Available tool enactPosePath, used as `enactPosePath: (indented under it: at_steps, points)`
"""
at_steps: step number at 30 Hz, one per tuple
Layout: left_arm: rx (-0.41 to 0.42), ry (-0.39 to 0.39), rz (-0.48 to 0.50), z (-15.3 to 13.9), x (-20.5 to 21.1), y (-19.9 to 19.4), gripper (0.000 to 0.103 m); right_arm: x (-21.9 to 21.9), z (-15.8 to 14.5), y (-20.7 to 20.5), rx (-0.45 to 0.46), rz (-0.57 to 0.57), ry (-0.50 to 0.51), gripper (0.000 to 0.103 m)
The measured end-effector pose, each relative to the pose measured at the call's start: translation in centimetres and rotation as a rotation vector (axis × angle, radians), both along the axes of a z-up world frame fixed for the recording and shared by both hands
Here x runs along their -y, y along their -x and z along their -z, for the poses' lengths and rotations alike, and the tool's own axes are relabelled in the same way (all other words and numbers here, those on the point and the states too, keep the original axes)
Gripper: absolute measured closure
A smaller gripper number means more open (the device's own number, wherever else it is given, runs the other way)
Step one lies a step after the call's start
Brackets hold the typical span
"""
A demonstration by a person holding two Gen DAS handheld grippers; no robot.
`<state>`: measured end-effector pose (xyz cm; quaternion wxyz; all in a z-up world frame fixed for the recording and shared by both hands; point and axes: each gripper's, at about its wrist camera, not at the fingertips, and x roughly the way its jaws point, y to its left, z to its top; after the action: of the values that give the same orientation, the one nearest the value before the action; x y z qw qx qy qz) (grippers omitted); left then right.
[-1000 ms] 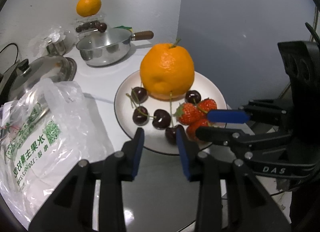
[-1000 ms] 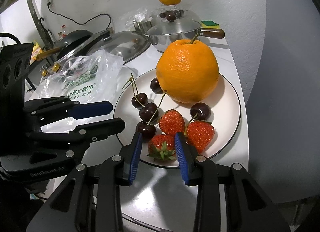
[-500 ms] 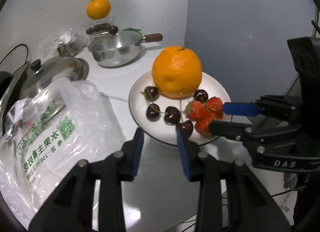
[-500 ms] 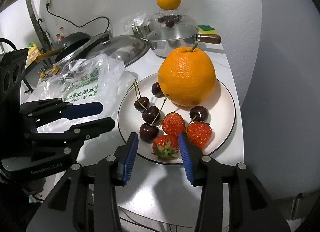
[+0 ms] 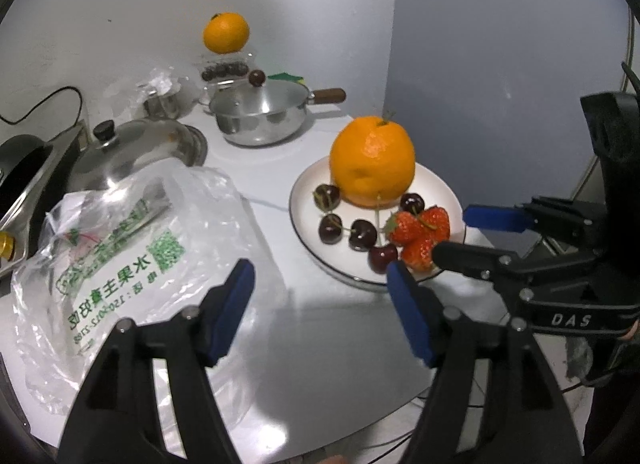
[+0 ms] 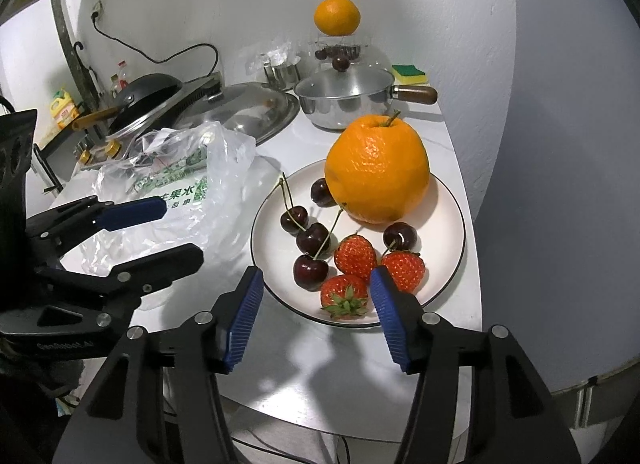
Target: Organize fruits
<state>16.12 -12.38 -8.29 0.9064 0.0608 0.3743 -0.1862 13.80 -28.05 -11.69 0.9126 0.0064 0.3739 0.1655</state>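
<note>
A white plate (image 5: 436, 188) (image 6: 444, 224) holds a big orange (image 5: 372, 160) (image 6: 376, 168), three strawberries (image 5: 416, 228) (image 6: 356, 252) and several dark cherries (image 5: 330, 228) (image 6: 312, 240). My left gripper (image 5: 320, 276) (image 6: 176, 232) hovers over the white counter, left of the plate's near rim. Its jaws are opening and hold nothing. My right gripper (image 6: 316, 280) (image 5: 468, 236) hangs just short of the plate's near edge, by the front strawberry. Its jaws are opening too, and the pads touch no fruit.
A clear plastic bag (image 5: 132, 248) (image 6: 180, 184) with green print lies left of the plate. Behind stand a steel saucepan (image 5: 260, 116) (image 6: 344, 100), a steel lid (image 5: 136, 148), a second orange (image 5: 226, 32) on a clear cherry box, a sponge (image 6: 408, 74) and a black pan (image 6: 148, 92). The counter edge runs close on the right.
Both grippers have drawn back and up from the plate, which now looks smaller. The jaws of both went from nearly shut to wide apart. The fruit has not moved.
</note>
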Motion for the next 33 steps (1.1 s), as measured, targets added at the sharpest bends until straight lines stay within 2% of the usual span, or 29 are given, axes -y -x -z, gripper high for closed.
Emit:
enactPosePath:
  at_steps: [6,11,20,27,33]
  points:
    - [0.025,0.009,-0.027,-0.9,-1.6,1.0,0.032,-0.9,-0.8,0.6,0.031,0.015,0.018,0.031]
    - [0.036,0.018,-0.069,-1.7,-3.4,1.8,0.029,-1.7,-1.6,1.3,0.055,0.029,0.027,0.031]
    - [0.077,0.032,-0.136,-3.4,-6.6,3.9,0.028,-2.8,-4.3,3.6,0.124,0.088,0.066,0.031]
    - [0.108,0.051,-0.173,-5.0,-8.5,6.0,0.028,-4.3,-6.4,5.7,0.187,0.075,0.089,0.031]
    - [0.167,0.071,-0.201,-6.5,-10.3,8.1,0.026,-5.5,-8.1,7.9,0.246,0.075,0.099,0.031]
